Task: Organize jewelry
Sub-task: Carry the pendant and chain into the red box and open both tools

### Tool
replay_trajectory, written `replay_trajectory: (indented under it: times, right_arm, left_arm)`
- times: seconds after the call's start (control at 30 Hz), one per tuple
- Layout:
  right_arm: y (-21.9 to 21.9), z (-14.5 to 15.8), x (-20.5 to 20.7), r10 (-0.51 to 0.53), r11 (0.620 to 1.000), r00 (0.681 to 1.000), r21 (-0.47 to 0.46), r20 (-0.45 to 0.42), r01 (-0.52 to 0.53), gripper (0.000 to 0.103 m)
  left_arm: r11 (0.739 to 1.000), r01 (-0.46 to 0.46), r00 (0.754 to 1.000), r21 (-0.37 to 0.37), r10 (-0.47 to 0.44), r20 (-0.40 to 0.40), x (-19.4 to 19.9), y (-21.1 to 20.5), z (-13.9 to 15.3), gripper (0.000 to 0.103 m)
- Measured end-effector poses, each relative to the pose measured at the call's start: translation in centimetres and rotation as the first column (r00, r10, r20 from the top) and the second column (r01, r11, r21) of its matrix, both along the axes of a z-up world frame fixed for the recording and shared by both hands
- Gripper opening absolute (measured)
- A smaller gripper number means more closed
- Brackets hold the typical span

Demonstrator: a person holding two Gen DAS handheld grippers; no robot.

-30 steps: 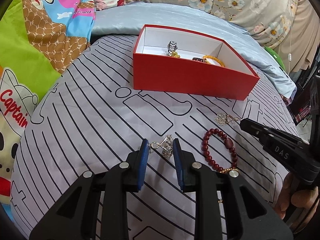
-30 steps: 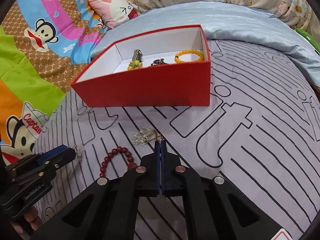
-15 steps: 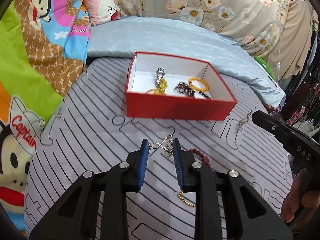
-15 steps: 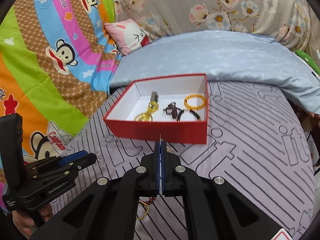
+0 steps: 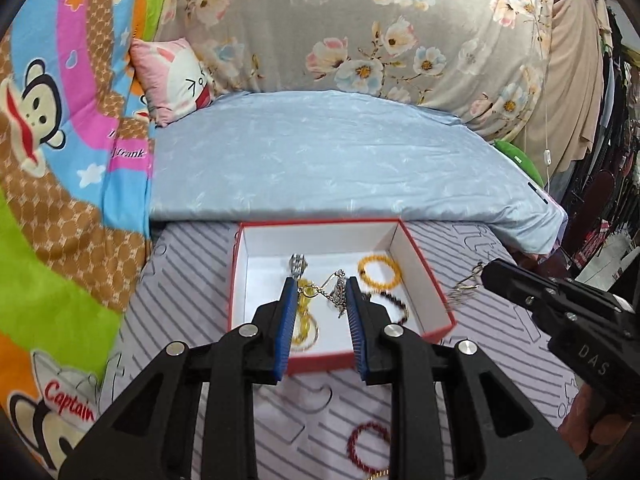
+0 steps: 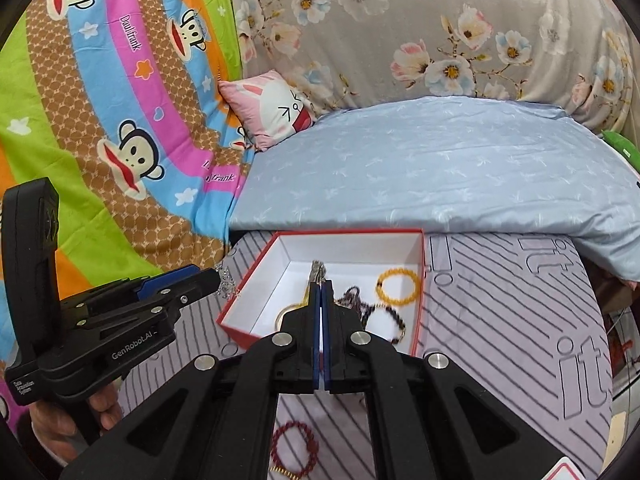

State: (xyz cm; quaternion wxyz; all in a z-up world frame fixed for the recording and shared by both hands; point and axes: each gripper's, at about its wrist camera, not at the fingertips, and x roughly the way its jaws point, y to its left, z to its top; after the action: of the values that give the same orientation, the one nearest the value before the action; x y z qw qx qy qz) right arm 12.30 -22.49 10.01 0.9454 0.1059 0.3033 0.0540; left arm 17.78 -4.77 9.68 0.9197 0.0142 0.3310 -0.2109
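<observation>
A red box (image 5: 423,257) with a white inside lies on the striped bed cover and holds a watch (image 5: 298,265), a yellow bead bracelet (image 5: 379,270) and a dark bead bracelet (image 5: 394,307). My left gripper (image 5: 320,289) is shut on a silver chain piece (image 5: 335,290) that hangs between its pads above the box. My right gripper (image 6: 321,291) is shut on a small gold-silver pendant (image 5: 464,288), which dangles beside the box's right wall. A dark red bead bracelet (image 5: 367,446) lies on the cover in front of the box, and also shows in the right wrist view (image 6: 295,445).
A light blue quilt (image 5: 332,160) lies behind the box. A pink cartoon pillow (image 5: 172,80) and a monkey-print blanket (image 5: 60,128) are at the left. A floral cover (image 5: 380,32) rises at the back. The bed's edge is at the right.
Both grippers have lifted off the cover with their pieces and moved up and forward over the red box. The red bead bracelet stayed on the cover.
</observation>
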Motion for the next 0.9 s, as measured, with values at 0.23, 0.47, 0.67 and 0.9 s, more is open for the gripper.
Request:
replay_trajectory:
  times: [0.23, 0.47, 0.67, 0.9]
  right_arm:
    - [-0.5, -1.3, 4.0, 0.002, 1.0, 0.999, -0.012, -0.034, -0.002, 0.0]
    - [-0.3, -3.5, 6.8, 0.007, 1.0, 0.997, -0.022, -0.076, -0.008, 0.0]
    - [-0.3, -5.2, 8.6, 0.004, 1.0, 0.994, -0.022, -0.108, -0.007, 0.0]
    - [-0.2, -7.0, 10.2, -0.002, 0.999, 0.99, -0.034, -0.143, -0.003, 0.0]
  left_arm:
    - [1.0, -0.005, 1.0, 0.023, 0.006, -0.015, 4.0, -1.8, -1.0, 0.024]
    - [0.998, -0.017, 0.998, 0.056, 0.02, -0.052, 6.7, -2.9, -3.5, 0.024]
    - [0.997, -0.027, 0.997, 0.066, 0.032, -0.075, 8.3, -3.1, -5.0, 0.024]
    - [0.995, -0.042, 0.994, 0.085, 0.051, -0.097, 9.9, -3.2, -6.6, 0.024]
